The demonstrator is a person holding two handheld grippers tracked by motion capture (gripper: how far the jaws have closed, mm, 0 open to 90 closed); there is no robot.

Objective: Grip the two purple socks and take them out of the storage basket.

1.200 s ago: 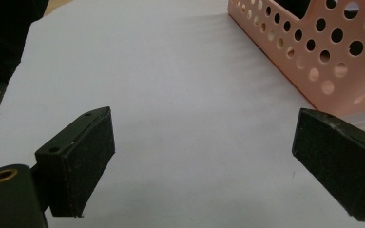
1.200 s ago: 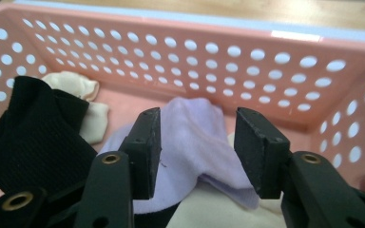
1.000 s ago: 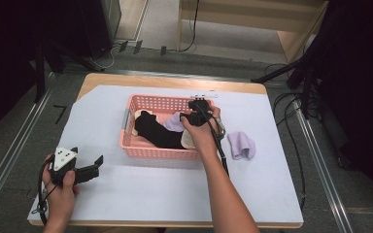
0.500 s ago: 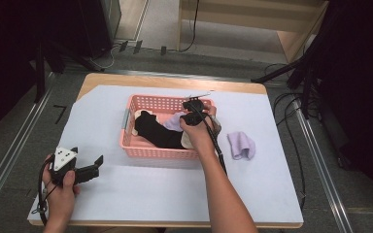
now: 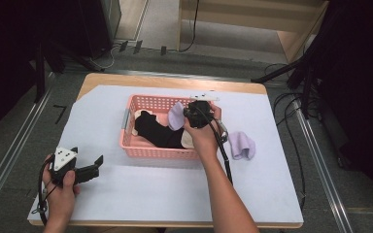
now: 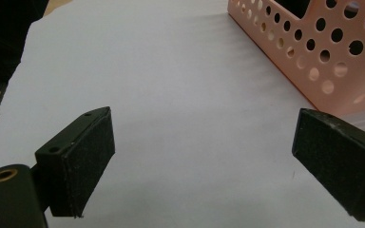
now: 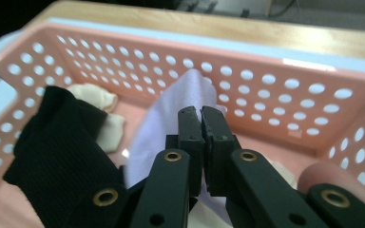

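Right gripper (image 7: 201, 116): jaws have just been closing and now stand clenched on the lavender sock (image 7: 171, 118), a fold of it pinched between the pads, inside the pink basket (image 7: 275, 90).
Right gripper, high view (image 5: 190, 112): held over the right half of the basket (image 5: 141, 148), the sock (image 5: 176, 115) standing up beside it.
Left gripper (image 6: 202, 156): released, jaws wide apart, nothing between the pads; it rests over the white sheet (image 6: 171, 95), the basket's corner (image 6: 323, 52) near its right jaw.
Left gripper, high view (image 5: 90, 167): at the near left corner of the table (image 5: 175, 80), well apart from the basket.
Basket contents: a black sock (image 5: 158, 132) across the middle, a cream sock (image 7: 100, 114) under and behind it.
Outside the basket: a second lavender sock (image 5: 242, 144) on the sheet, just right of the basket.
Change from earlier frames: a second ago the right gripper stood at the basket's right rim with jaws apart; it has since shifted slightly left into the basket. The lavender sock appears somewhat raised, though the high view is too small to be sure. The left hand (image 5: 60, 194) has kept its place.
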